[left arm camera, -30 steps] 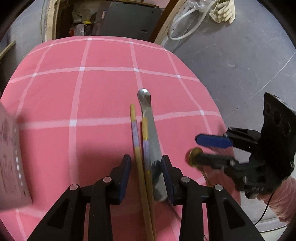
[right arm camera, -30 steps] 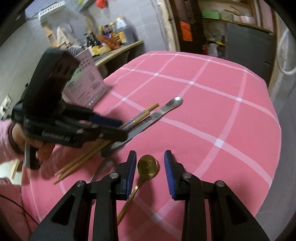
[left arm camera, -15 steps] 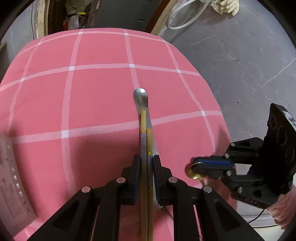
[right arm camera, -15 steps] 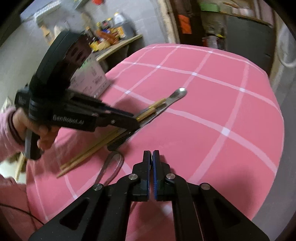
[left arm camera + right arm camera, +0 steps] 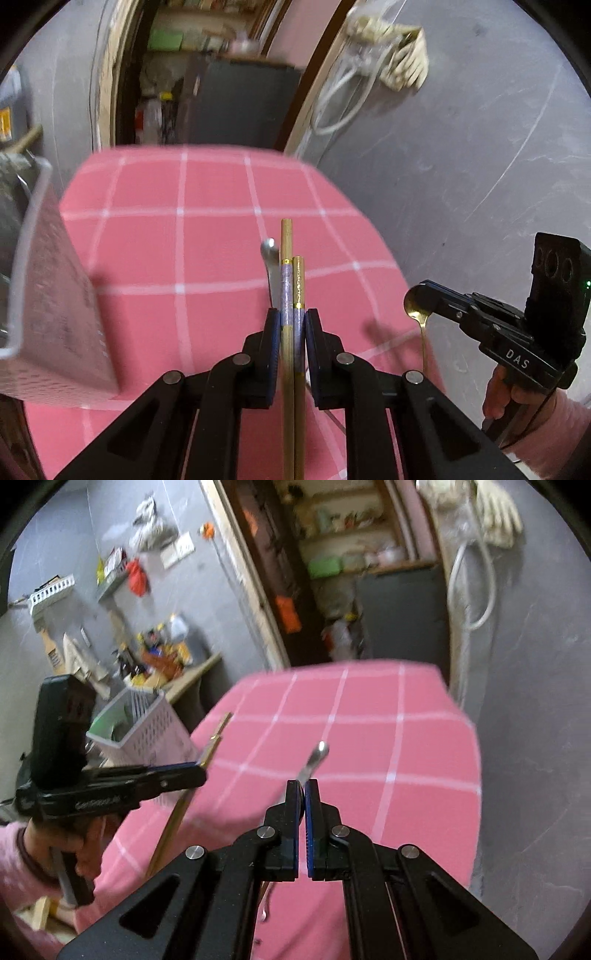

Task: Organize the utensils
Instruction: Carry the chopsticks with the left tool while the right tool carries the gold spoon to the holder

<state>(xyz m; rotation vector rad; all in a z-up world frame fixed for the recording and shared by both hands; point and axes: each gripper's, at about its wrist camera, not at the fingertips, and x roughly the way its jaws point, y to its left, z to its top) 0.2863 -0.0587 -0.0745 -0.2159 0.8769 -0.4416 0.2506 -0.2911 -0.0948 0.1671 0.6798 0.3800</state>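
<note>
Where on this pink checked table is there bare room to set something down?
The far half of the pink tablecloth, beyond the silver knife, looks bare, as does the strip between the perforated holder and the knife. It is crowded near the left gripper with its chopsticks and the right gripper with its gold spoon.

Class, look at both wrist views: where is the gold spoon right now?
In the left wrist view, the gold spoon hangs at the right, clamped in the right gripper just past the pink checked tablecloth edge, right of the chopsticks.
</note>
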